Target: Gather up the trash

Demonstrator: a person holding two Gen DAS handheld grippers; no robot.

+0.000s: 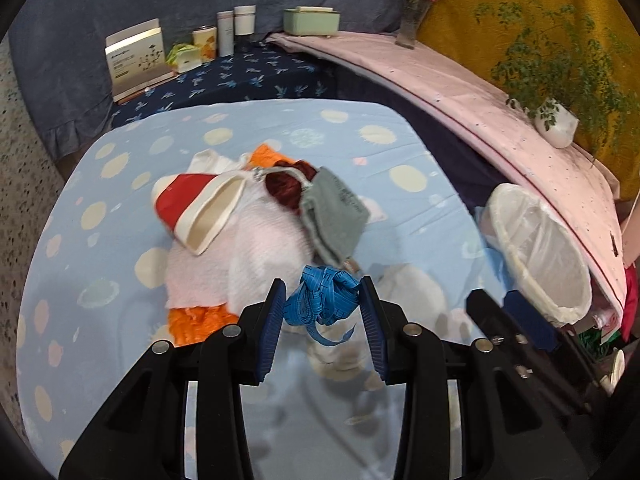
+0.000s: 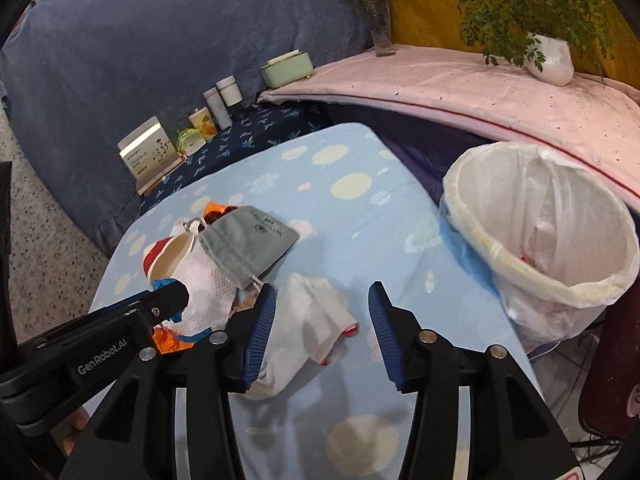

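The left gripper (image 1: 323, 300) pinches a bunched blue tape measure (image 1: 322, 298) above the spotted tablecloth (image 1: 100, 216); a lined bin (image 1: 540, 252) stands right.

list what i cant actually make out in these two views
- Left wrist view: how the blue tape sits against the left gripper pads; motion blur smears it.
- Right wrist view: what lies in the trash bin; the crumpled liner hides all but a red scrap.
- Right wrist view: print on the grey pouch is too small to read.
- Both views: what lies under the white cloth.
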